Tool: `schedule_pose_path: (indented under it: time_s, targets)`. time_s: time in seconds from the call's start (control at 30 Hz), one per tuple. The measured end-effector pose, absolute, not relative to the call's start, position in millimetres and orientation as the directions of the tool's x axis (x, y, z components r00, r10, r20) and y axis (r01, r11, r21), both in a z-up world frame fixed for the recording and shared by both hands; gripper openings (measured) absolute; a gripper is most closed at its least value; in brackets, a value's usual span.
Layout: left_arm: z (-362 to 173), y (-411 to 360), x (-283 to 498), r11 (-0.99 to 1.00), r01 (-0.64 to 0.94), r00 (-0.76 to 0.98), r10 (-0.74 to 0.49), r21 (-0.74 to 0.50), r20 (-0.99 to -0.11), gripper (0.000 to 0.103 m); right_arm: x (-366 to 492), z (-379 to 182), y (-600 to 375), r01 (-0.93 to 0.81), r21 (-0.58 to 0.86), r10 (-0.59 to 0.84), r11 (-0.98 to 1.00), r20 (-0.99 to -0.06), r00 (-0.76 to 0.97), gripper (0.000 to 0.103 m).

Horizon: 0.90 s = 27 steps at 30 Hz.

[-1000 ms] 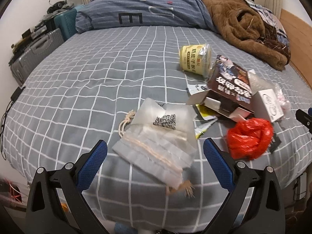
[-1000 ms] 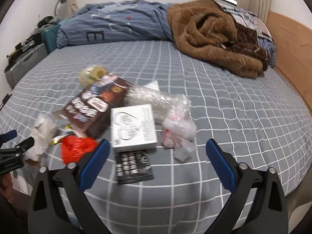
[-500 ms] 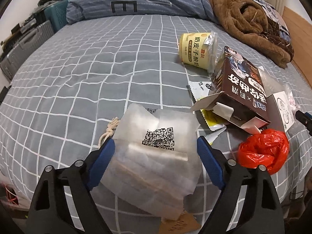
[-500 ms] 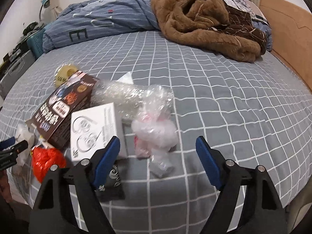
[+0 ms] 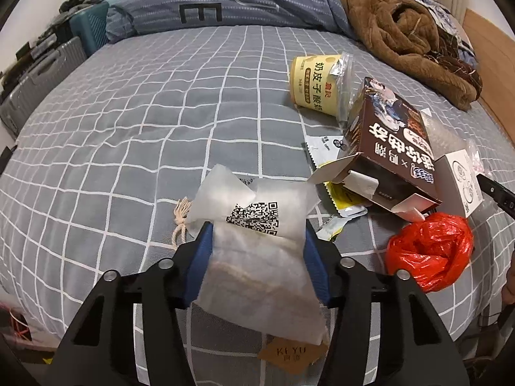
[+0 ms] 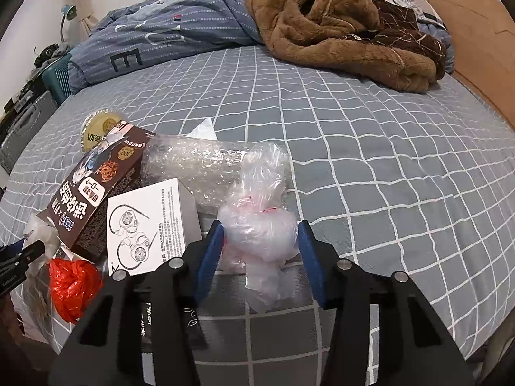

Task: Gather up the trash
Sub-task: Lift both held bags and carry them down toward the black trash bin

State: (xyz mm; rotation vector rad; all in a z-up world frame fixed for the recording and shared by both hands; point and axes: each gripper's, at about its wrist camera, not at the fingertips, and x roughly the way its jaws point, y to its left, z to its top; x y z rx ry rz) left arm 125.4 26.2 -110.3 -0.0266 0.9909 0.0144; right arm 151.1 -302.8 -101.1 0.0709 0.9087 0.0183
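Observation:
A translucent white pouch (image 5: 260,276) with a QR code and a drawstring lies at the near edge of the grey checked bed (image 5: 128,128). My left gripper (image 5: 257,230) is closing on it, and both blue pads touch its sides. A crumpled clear plastic bag (image 6: 257,244) lies in front of a bubble-wrap roll (image 6: 199,164). My right gripper (image 6: 260,226) is closing on that bag, its pads against both sides. Between the two grippers lie a red plastic bag (image 5: 429,251), a brown box (image 5: 396,141), a white earphone box (image 6: 148,222) and a yellow cup (image 5: 317,80).
A brown fleece blanket (image 6: 338,29) and a blue duvet (image 5: 241,0) are heaped at the far end of the bed. Suitcases (image 5: 38,74) stand off its left side, a wooden headboard (image 6: 476,48) on the right. Small wrappers (image 5: 341,193) and a black sachet (image 6: 190,318) lie among the trash.
Both grippers came forward and down over their bags. Their jaws narrowed from wide open until the pads reached the white pouch and the clear plastic bag.

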Motion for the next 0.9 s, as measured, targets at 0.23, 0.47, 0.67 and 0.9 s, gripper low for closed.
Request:
schedule_pose_path:
  time_s: [0.23, 0.47, 0.67, 0.9]
  targets:
    - [-96, 27, 120, 1.0, -0.02, 0.571, -0.001, -0.015, -0.821, 0.048, 144, -87, -301, 0.007, 0.053, 0.036, 0.999, -0.773, 0.634, 0.045]
    - [-74, 37, 113, 0.999, -0.044, 0.597, 0.01, -0.021, -0.803, 0.048, 135, -71, -299, -0.004, 0.048, 0.039, 0.999, -0.761, 0.647, 0.045]
    - [-60, 43, 105, 0.998, -0.068, 0.614, 0.03, -0.015, -0.788, 0.048, 128, -57, -296, -0.01, 0.043, 0.04, 0.999, -0.752, 0.658, 0.045]
    - [-40, 46, 96, 0.996, -0.081, 0.634, 0.033, -0.025, -0.772, 0.048, 118, -37, -291, -0.021, 0.042, 0.045, 0.999, -0.736, 0.675, 0.045]
